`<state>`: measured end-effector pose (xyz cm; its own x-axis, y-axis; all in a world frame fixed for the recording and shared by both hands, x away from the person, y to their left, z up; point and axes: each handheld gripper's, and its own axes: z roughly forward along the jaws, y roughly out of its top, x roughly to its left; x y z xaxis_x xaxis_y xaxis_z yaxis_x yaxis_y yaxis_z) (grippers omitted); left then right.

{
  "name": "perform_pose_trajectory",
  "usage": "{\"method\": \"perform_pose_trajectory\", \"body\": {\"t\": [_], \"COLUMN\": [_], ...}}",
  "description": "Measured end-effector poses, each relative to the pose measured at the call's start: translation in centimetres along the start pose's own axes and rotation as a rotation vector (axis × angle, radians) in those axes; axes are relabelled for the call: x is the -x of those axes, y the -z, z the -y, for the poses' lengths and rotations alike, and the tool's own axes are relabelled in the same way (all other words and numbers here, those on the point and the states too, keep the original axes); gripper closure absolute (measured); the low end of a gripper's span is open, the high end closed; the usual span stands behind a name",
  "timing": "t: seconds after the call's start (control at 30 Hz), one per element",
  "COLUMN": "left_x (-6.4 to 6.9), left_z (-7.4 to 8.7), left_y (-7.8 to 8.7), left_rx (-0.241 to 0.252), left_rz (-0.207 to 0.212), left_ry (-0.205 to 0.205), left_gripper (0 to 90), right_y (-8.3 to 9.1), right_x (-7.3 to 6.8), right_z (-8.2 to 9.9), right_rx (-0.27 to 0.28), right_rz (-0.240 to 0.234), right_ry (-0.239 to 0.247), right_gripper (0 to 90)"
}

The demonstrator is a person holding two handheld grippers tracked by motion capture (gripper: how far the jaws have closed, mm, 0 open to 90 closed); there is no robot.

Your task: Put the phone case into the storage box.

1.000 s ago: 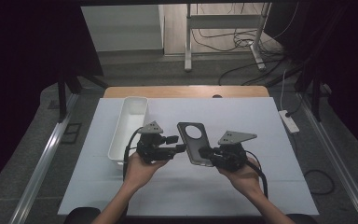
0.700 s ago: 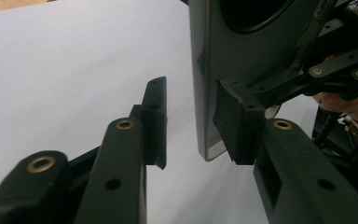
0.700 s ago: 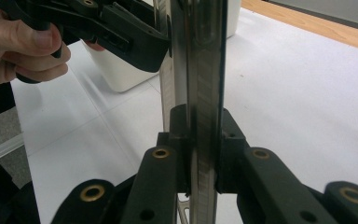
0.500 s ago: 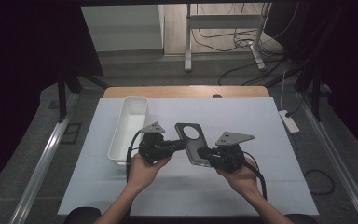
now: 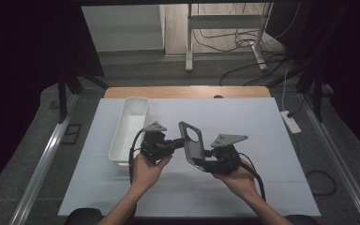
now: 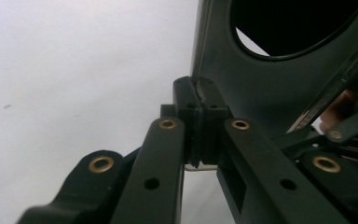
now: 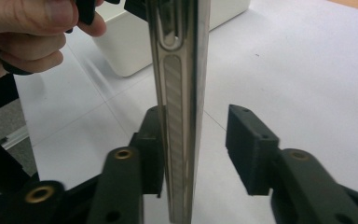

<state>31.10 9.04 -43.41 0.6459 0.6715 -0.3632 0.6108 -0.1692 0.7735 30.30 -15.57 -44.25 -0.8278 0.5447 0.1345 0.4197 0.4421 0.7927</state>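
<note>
High view: the dark plate with the round hole is held up on edge over the middle of the desk, nearer its front edge, just right of the white bin. The left gripper has just closed in on it since a second ago.

Left gripper view: jaws clamped on the plate's edge.

Right gripper view: the right gripper has just been opening — one pad touches, the other stands clear. Looks like a handover to the left. No readable writing anywhere.
</note>
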Motion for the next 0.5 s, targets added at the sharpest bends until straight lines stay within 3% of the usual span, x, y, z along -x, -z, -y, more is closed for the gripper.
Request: {"method": "perform_pose_trajectory", "body": {"t": [0.5], "left_x": [-0.91], "left_z": [-0.12], "left_y": [0.15], "left_rx": [-0.015], "left_rz": [-0.071], "left_ry": [-0.013], "left_gripper": [88.9], "right_y": [0.83], "right_x": [0.38], "right_z": [-0.01], "right_rx": [-0.004], "right_rz": [-0.018], "right_ry": [0.003], "right_gripper": [41.5]}}
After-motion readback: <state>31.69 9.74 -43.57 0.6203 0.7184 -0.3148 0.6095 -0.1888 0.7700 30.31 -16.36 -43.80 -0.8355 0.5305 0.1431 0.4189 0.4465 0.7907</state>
